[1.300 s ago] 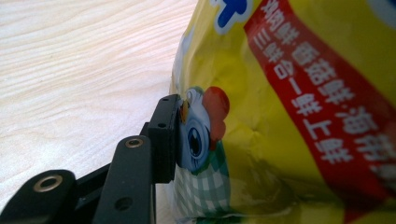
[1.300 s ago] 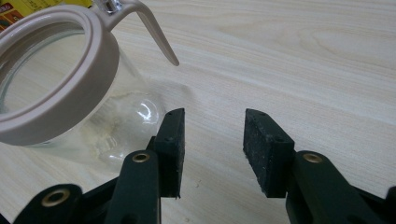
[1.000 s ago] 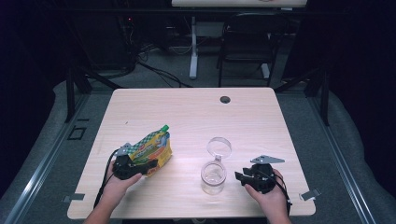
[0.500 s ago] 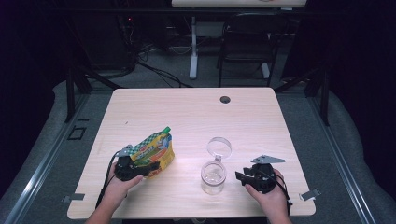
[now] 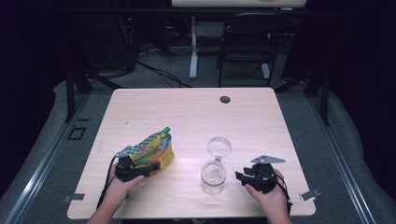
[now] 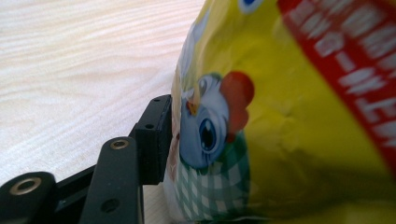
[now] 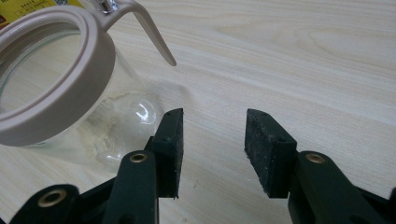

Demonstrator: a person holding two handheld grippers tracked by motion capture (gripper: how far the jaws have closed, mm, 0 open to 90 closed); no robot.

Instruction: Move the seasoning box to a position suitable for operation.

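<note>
A yellow and green snack pouch (image 5: 154, 148) lies tilted on the table's front left. My left gripper (image 5: 135, 169) sits at its near end with the pouch (image 6: 280, 116) between the jaws. These jaws have just been opening. The one black finger (image 6: 156, 135) I can see rests against the pouch's side without denting it, and the other is hidden behind the pouch. A clear glass jar (image 5: 213, 177) stands at front centre, its hinged lid (image 5: 219, 147) flipped open. Just right of the jar (image 7: 60, 93), my right gripper (image 7: 214, 121) stands open over bare wood.
The wooden table (image 5: 187, 116) has a round cable hole (image 5: 225, 99) near its far edge. Beyond the table are a dark chair (image 5: 247, 42), a white desk leg (image 5: 193, 51) and floor cables. Both forearms come in over the front edge.
</note>
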